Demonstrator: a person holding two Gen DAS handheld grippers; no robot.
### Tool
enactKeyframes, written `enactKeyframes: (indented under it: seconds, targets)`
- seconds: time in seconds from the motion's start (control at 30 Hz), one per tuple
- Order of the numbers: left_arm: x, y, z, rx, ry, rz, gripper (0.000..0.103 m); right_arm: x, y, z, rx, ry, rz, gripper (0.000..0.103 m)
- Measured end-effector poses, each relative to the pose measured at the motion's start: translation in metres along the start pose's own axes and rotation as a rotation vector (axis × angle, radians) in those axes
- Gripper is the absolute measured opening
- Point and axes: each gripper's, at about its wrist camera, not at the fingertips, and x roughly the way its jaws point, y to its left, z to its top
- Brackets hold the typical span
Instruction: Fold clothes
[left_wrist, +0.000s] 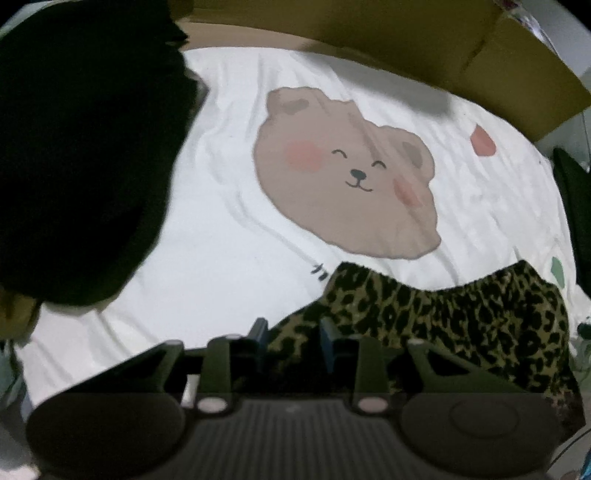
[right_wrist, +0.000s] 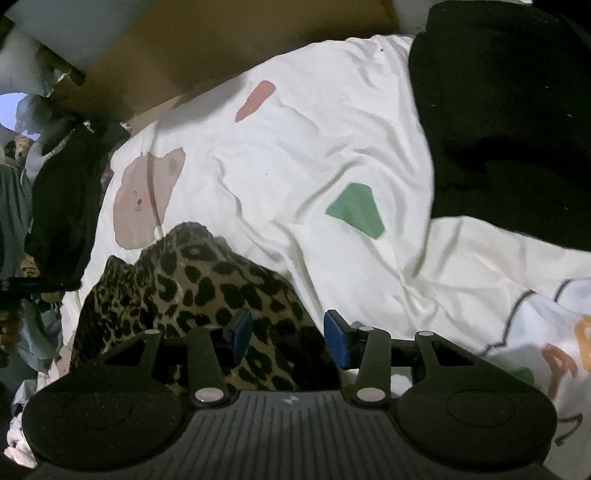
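A leopard-print garment (left_wrist: 454, 314) lies bunched on a white bed sheet (left_wrist: 207, 236) printed with a bear face. In the left wrist view my left gripper (left_wrist: 293, 334) stands open, its blue fingertips on either side of the garment's left edge. In the right wrist view the same garment (right_wrist: 207, 295) lies at lower left. My right gripper (right_wrist: 291, 338) is open, with the cloth lying between its blue pads (right_wrist: 336, 339). Whether either gripper touches the cloth I cannot tell.
A black garment (left_wrist: 85, 155) lies on the sheet at the left; it also shows in the right wrist view (right_wrist: 509, 122) at top right. A brown cardboard box (left_wrist: 461, 55) stands behind the bed. More dark clothes (right_wrist: 62, 206) hang off the left bed edge.
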Motion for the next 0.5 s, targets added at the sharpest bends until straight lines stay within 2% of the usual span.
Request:
enactKeyframes:
  seconds: [0.13,0.27,0.4,0.5]
  targets:
    - [0.016,-0.006,0.004,0.02,0.011,-0.004,0.034,0.009,0.006,0.007,-0.012,-0.01,-0.01,0.05]
    - [0.026,-0.01,0.005,0.047,0.01,-0.011,0.042,0.016,0.01,0.014,-0.032,-0.028,-0.031,0.05]
    - [0.03,-0.008,0.004,0.036,0.016,-0.028,0.043,0.025,0.016,0.024,-0.061,-0.046,-0.048,0.05]
    - [0.031,-0.009,0.001,0.049,0.016,-0.026,0.052,0.032,0.023,0.029,-0.083,-0.052,-0.047,0.05]
